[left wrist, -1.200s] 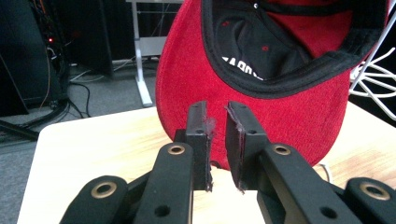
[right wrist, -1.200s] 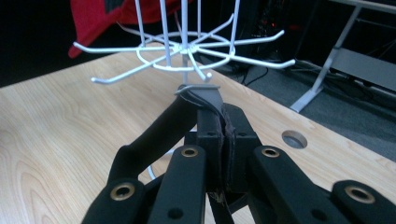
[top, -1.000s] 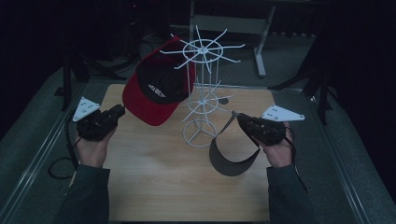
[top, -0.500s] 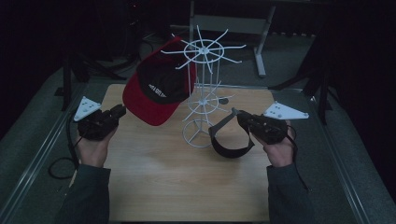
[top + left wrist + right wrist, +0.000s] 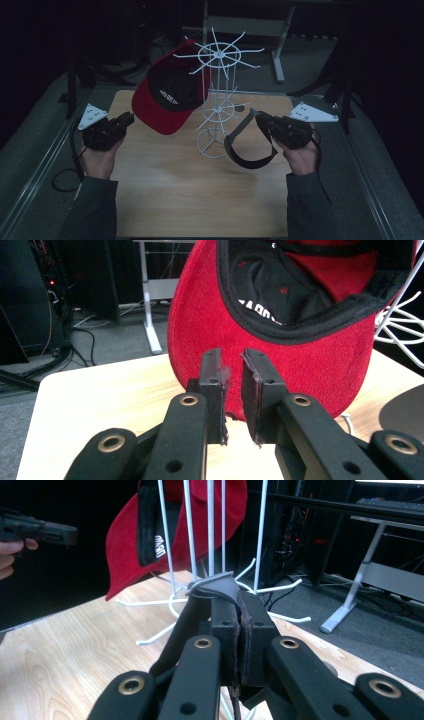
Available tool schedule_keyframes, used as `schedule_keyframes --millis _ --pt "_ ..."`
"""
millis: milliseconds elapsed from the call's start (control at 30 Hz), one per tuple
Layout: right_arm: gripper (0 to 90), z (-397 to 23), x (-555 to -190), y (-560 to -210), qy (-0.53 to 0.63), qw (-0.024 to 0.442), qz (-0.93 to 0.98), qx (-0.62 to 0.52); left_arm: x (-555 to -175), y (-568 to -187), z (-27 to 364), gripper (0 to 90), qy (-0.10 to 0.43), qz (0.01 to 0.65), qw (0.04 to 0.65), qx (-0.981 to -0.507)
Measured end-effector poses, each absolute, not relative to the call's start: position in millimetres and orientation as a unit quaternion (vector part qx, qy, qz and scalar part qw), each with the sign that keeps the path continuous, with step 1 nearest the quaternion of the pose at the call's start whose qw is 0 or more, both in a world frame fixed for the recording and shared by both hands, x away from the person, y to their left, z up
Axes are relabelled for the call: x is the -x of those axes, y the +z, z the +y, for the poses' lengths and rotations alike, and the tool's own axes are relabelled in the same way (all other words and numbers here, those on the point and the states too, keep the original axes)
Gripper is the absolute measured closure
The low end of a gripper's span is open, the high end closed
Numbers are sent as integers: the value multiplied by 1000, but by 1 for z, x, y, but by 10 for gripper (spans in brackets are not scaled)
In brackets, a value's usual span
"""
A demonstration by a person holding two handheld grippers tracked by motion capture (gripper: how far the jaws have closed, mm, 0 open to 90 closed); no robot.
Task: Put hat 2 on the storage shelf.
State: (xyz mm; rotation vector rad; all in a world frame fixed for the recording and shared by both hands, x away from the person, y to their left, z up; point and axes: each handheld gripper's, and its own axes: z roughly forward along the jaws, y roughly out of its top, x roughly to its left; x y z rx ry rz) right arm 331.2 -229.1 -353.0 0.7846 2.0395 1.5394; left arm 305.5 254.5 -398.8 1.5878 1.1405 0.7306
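A white wire rack (image 5: 216, 95) is stood near the middle of the table (image 5: 165, 200). A red cap (image 5: 169, 97) with a black inside is hung from one of the rack's upper arms, on the left side, brim tilted downward toward the left gripper (image 5: 122, 121).

The left gripper is held low at the table's left side, just short of the cap's brim. In the left gripper view its jaws are seen narrowly parted, with nothing between them, and the red brim (image 5: 280, 347) is seen right behind them.

The right gripper (image 5: 261, 121) is held to the right of the rack's base. Its jaws are pressed together on a grey visor (image 5: 248, 145), which is gripped at its brim (image 5: 215, 586); the visor's dark band is hung in a loop below, above the table.
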Motion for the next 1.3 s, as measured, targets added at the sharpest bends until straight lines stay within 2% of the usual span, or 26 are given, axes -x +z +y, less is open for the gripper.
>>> schedule_keyframes --millis 1300 --pt "869 -227 -339 -324 586 220 730 -273 -305 -401 255 792 302 474 500 -658"
